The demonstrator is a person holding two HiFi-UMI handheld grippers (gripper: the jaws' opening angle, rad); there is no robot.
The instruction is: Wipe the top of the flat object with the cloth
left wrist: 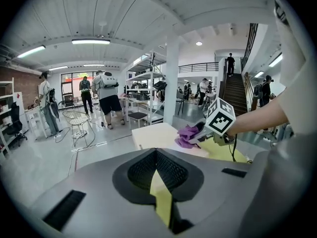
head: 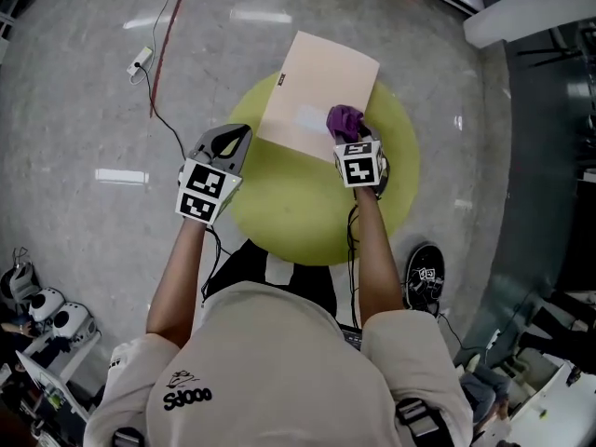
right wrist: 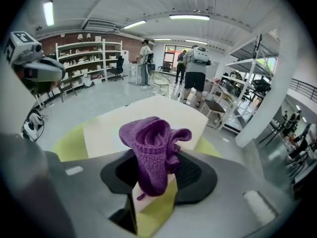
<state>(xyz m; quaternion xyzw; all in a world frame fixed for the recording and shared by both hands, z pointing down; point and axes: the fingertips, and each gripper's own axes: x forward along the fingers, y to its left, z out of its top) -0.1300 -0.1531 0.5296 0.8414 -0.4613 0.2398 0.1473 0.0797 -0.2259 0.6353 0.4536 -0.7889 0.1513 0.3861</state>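
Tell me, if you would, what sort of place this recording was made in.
Probably an open workshop or lab hall: storage shelves along a brick wall, a staircase up to a railed gallery, and a polished grey floor.

Left gripper and right gripper: grey shells, black ribbed jaw linings. Each carries a cube of black-and-white square markers. Thin black cable under each forearm. I wear a cream short-sleeved T-shirt with a dark printed logo.
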